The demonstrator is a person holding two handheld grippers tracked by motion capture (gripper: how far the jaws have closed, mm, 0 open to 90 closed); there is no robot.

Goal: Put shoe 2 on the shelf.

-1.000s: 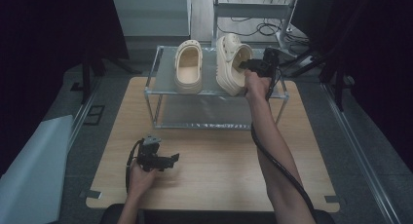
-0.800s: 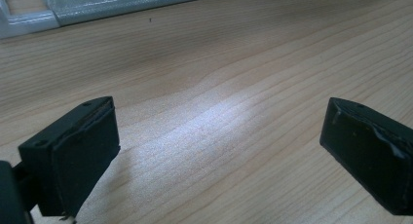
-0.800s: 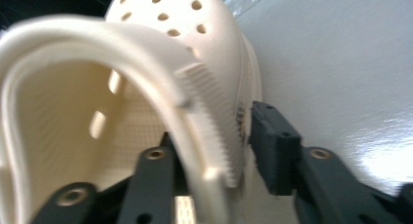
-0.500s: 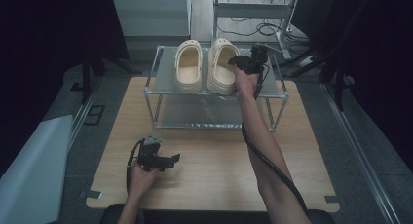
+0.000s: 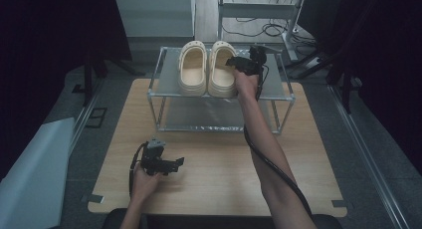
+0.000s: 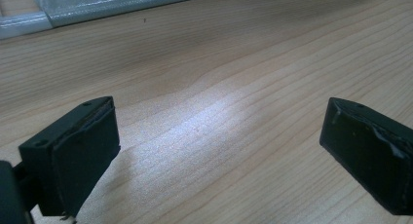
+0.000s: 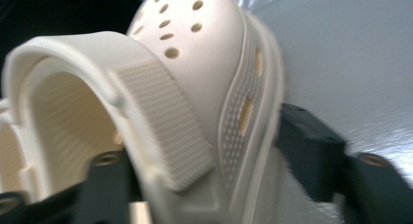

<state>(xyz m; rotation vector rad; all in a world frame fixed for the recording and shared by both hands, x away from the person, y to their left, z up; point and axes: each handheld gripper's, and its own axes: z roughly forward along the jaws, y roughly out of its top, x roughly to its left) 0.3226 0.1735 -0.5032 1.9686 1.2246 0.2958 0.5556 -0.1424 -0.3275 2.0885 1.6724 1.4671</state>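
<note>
Two cream clogs stand side by side on the top shelf of a metal rack (image 5: 274,85), toes pointing away. The left clog (image 5: 192,69) is free. My right gripper (image 5: 236,63) is at the right clog (image 5: 220,72), shut on its right side wall near the heel. In the right gripper view one jaw sits inside the clog (image 7: 195,63) and the other presses its outer wall, with my right gripper (image 7: 209,175) straddling that wall. My left gripper (image 5: 176,163) rests low over the wooden table (image 5: 224,164), near the front left. It is open (image 6: 219,141) with bare wood between the jaws.
The rack has a lower shelf (image 5: 214,114) under the top one and stands at the table's far half. A cable (image 5: 273,164) trails from the right gripper along the forearm. Grey floor and dark curtains surround the table.
The right gripper carried the tilted right clog leftward and brought it down flat beside the left clog. The left gripper stayed where it was.
</note>
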